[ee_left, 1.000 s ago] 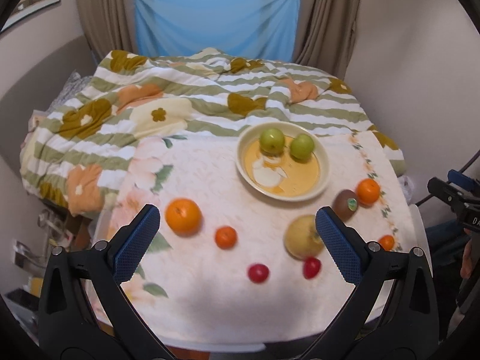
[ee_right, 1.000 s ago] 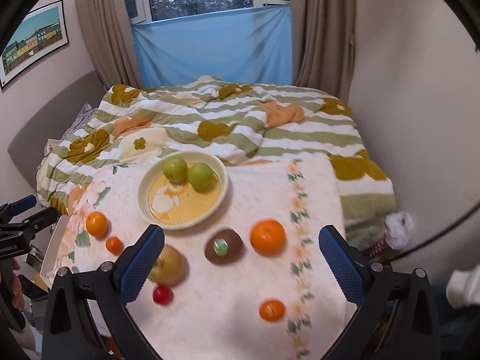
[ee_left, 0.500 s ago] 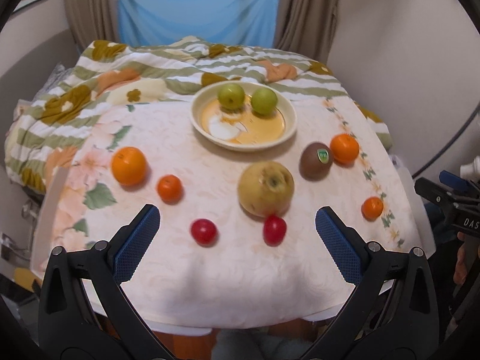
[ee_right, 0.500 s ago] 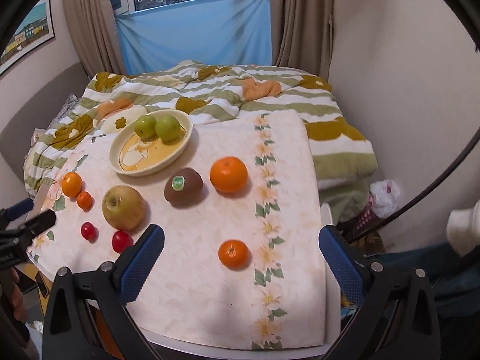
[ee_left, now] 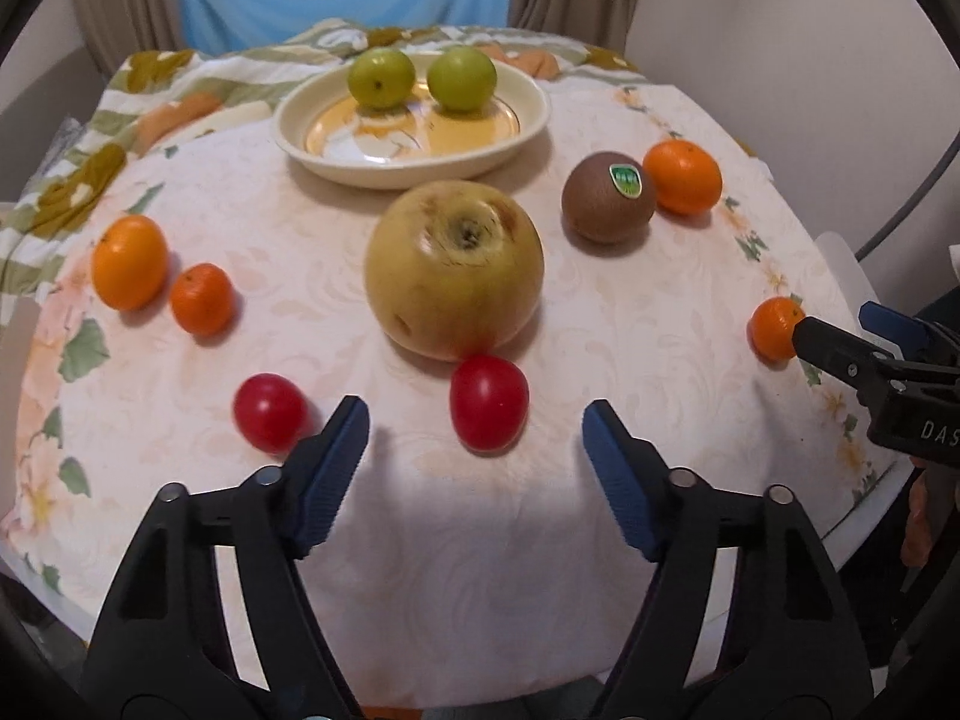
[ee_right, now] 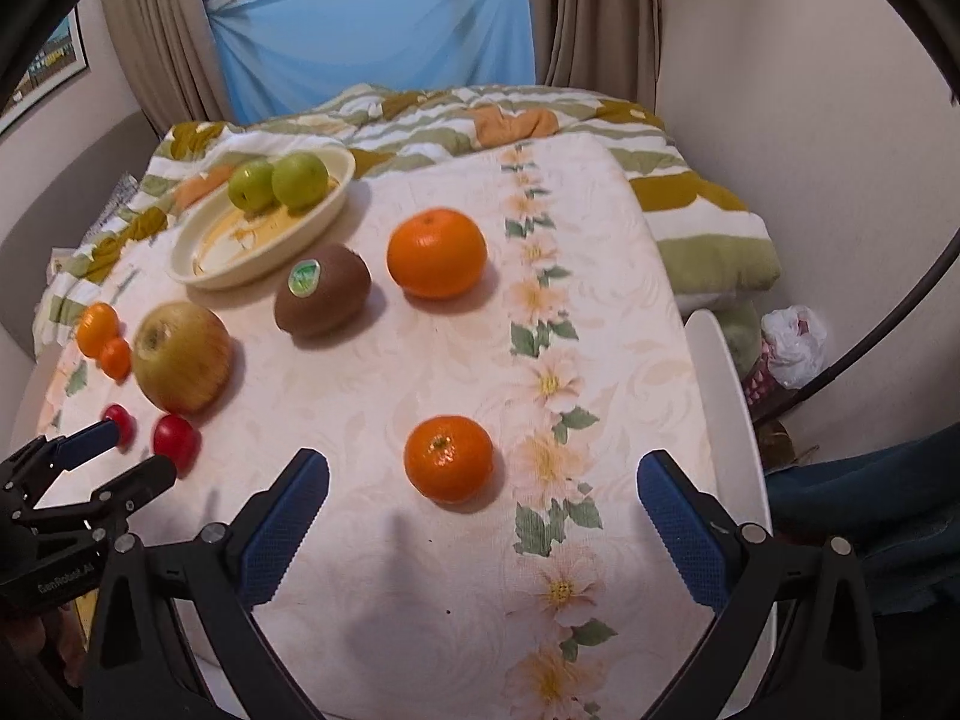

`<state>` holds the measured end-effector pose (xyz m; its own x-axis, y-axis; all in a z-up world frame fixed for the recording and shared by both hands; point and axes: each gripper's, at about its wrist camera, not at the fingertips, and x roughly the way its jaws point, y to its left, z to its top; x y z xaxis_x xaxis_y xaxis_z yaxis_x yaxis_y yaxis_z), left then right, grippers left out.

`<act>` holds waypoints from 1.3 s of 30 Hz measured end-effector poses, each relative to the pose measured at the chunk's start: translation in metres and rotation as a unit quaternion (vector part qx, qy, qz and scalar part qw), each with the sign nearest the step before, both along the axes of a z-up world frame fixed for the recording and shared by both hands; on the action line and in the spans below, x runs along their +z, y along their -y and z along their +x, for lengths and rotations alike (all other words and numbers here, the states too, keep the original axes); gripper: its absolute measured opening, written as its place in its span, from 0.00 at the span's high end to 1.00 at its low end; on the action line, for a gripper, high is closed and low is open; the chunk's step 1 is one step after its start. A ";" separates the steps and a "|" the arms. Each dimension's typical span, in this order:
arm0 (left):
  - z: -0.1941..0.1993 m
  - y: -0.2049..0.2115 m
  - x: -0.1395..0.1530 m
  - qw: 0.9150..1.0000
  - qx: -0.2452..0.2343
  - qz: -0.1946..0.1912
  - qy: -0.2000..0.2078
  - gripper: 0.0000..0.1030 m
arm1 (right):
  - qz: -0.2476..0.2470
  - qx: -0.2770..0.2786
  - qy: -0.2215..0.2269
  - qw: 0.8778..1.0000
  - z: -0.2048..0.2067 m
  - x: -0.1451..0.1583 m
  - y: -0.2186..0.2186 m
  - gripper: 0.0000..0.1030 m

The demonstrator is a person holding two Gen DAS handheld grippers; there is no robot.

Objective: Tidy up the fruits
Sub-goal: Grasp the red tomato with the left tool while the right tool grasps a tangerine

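Note:
My left gripper [ee_left: 474,423] hangs low over the near edge of the cloth, its jaws closing. A red tomato [ee_left: 489,402] lies just ahead between the tips, with neither pad touching it. A second tomato [ee_left: 270,411] lies to its left, and a big yellow apple [ee_left: 454,267] sits behind. My right gripper [ee_right: 483,468] stands open, and a small orange [ee_right: 449,459] lies between its tips, untouched. Two green fruits [ee_left: 420,78] rest in the cream plate [ee_left: 336,156] at the back. A stickered kiwi [ee_right: 322,289] and a large orange [ee_right: 436,252] lie mid-table.
Two more oranges [ee_left: 129,261] lie at the left of the floral tablecloth [ee_left: 630,312]. A striped flowered quilt [ee_right: 690,204] is heaped behind the table, with curtains and a blue sheet beyond. A white bag [ee_right: 792,348] lies on the floor at the right.
Both grippers have come down and closer to the table, so the fruit looks larger. The left jaws have narrowed around the spot before the red tomato. The right jaws stay wide.

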<state>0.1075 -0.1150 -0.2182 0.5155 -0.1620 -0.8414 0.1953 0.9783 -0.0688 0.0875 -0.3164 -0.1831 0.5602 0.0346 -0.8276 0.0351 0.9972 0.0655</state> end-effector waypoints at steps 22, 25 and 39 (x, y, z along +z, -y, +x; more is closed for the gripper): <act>0.010 0.004 -0.013 1.000 -0.006 0.005 -0.025 0.64 | -0.011 0.006 -0.056 0.998 0.020 -0.028 -0.010 0.41; 0.008 0.001 -0.013 1.000 -0.004 0.004 -0.026 0.64 | -0.014 0.007 -0.057 0.998 0.021 -0.027 -0.012 0.48; 0.004 -0.012 0.006 1.000 0.009 -0.002 -0.011 0.64 | 0.000 0.021 -0.034 0.999 0.018 -0.007 -0.022 0.66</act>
<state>0.1118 -0.1031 -0.2123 0.4994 -0.1566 -0.8521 0.1761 0.9813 -0.0771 0.1053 -0.2942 -0.1900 0.5014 0.0563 -0.8634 -0.0024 0.9980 0.0637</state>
